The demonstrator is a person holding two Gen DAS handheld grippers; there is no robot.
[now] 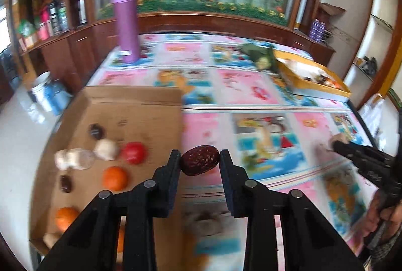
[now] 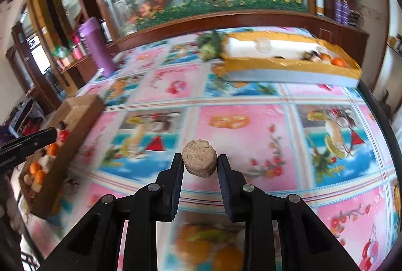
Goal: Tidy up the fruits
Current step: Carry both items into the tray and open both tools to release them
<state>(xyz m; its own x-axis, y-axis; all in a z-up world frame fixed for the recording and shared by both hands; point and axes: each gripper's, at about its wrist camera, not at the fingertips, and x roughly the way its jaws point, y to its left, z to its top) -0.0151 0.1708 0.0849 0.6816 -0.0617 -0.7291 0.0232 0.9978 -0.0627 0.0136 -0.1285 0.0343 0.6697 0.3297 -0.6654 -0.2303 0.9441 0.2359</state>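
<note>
We are mid-carry: our left claw (image 1: 199,162) grips a red date (image 1: 199,162), our right claw (image 2: 199,163) a tan puck (image 2: 199,162); next we judge each needs its box.

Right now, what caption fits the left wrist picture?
Left gripper jaws pinch a wrinkled dark-red date beside the brown cardboard box of fruit.

both claws angle downward, left claw (image 1: 199,157) and right claw (image 2: 199,161) each clamped shut.

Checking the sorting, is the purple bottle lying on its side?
No, the purple bottle stands upright on the table.
</note>
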